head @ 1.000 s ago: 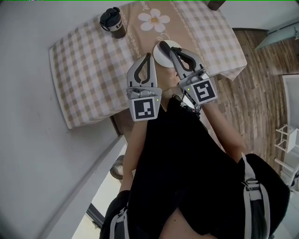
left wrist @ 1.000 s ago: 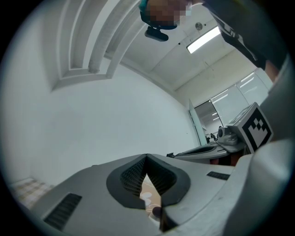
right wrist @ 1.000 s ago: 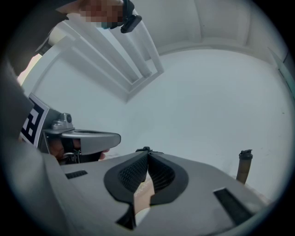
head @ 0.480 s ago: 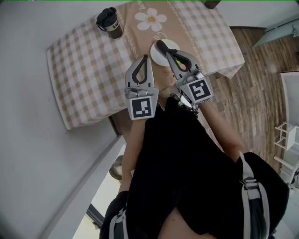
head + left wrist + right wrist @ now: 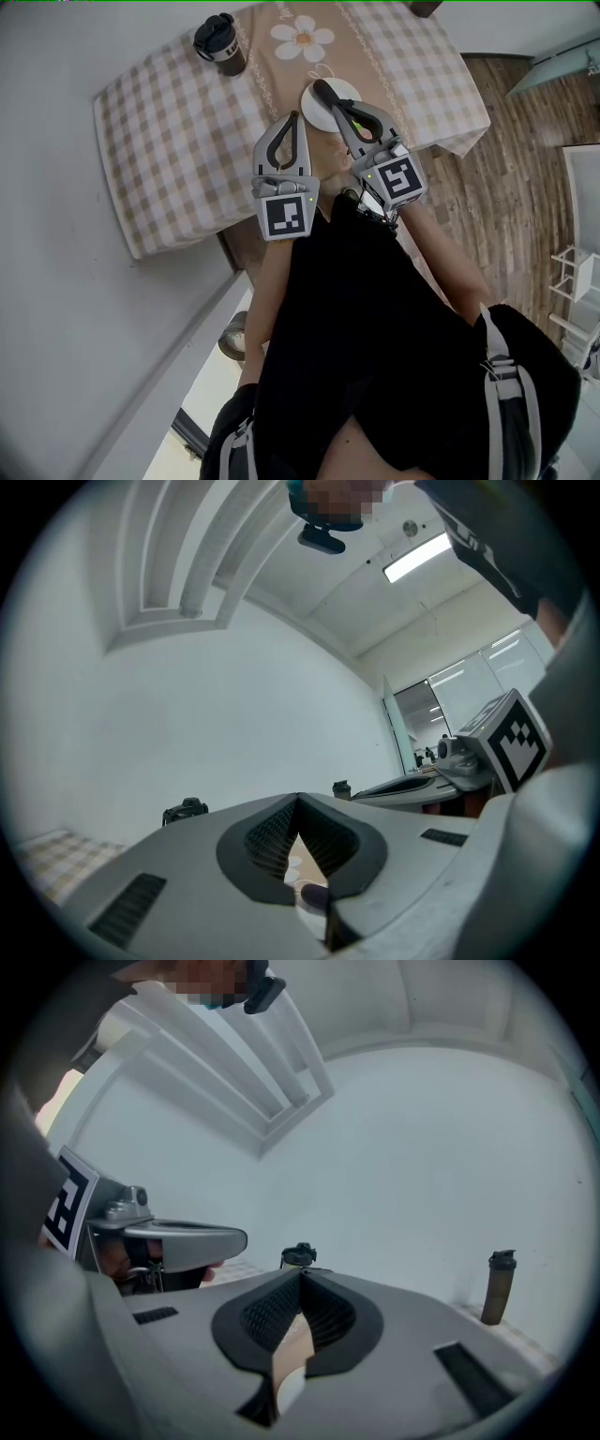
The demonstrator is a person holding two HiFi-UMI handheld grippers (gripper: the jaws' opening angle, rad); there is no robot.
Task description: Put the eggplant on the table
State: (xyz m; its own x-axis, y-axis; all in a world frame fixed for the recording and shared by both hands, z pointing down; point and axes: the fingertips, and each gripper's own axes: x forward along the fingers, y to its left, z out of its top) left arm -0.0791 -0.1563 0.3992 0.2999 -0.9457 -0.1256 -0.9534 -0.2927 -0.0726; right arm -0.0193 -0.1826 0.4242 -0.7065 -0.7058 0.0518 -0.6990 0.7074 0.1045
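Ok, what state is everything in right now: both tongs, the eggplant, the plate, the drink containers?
Left tongs: shut, empty.
Right tongs: shut, empty.
Eggplant: lying on the plate, not gripped.
Plate: flat on the table, holding the eggplant.
Tumbler: upright, lid on.
Bottle: upright, capped.

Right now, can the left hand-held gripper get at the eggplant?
Probably yes, once it opens. The left hand-held gripper, jaws shut, points at the eggplant, close ahead on the white plate with nothing between. The right hand-held gripper, also shut, hovers over that plate and might crowd it.
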